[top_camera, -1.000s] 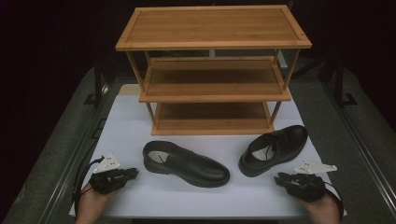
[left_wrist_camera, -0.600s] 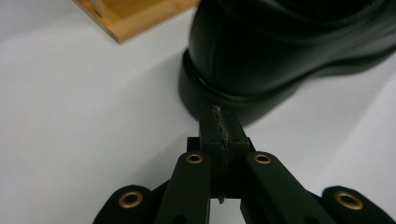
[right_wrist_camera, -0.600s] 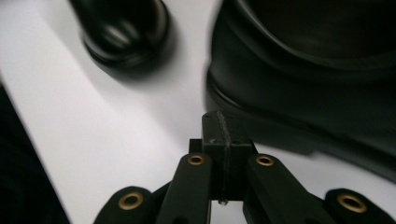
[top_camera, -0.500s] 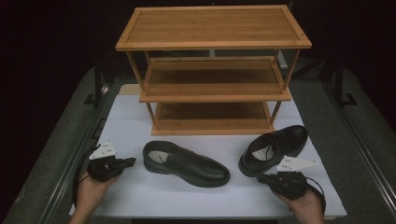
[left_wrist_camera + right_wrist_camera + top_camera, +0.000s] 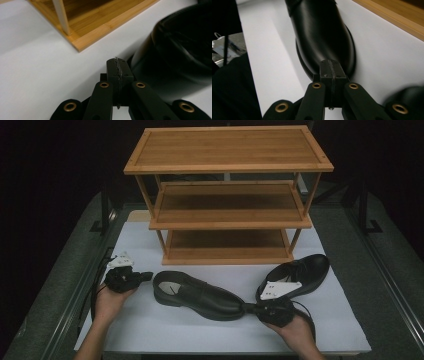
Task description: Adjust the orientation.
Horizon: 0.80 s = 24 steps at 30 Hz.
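Left gripper (image 5: 142,276) sits clenched on nothing, jaws pressed flat together; I see the heel of the near shoe (image 5: 200,295) just right of its tips. Right gripper (image 5: 250,308), likewise clenched and empty, has its tips at that shoe's toe. Second shoe (image 5: 300,275) lies just behind it, bamboo rack (image 5: 227,195) beyond.

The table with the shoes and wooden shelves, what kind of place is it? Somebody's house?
Probably a test or recording bench, not a home: a bare three-tier wooden rack and two black shoes sit on a white sheet, dark all around.
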Available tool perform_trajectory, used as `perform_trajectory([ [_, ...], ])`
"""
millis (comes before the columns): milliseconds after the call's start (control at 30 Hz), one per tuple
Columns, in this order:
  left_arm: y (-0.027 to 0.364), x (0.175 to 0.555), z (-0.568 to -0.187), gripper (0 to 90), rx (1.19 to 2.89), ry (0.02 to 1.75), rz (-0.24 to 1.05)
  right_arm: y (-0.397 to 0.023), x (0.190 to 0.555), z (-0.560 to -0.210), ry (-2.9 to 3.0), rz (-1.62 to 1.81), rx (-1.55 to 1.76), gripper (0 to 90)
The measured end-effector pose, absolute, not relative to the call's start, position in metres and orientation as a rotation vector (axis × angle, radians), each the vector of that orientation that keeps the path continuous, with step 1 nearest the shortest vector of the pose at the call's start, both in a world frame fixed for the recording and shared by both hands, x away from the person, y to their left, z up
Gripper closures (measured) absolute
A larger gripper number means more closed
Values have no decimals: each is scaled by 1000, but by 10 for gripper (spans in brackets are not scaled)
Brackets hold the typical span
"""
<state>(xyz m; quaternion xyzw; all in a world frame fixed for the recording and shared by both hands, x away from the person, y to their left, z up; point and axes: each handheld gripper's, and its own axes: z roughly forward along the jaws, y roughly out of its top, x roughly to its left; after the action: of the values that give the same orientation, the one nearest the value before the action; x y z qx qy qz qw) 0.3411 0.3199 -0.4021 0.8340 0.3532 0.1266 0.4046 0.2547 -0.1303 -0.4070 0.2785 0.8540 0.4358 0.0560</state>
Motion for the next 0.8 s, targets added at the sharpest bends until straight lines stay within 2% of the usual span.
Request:
perform_trajectory([
  [400, 304, 361, -419, 900, 2121, 831, 281, -98, 252, -416, 2666, 1372, 748, 896],
  [800, 303, 359, -421, 900, 2135, 798, 239, -91, 253, -424, 2687, 1294, 740, 897],
])
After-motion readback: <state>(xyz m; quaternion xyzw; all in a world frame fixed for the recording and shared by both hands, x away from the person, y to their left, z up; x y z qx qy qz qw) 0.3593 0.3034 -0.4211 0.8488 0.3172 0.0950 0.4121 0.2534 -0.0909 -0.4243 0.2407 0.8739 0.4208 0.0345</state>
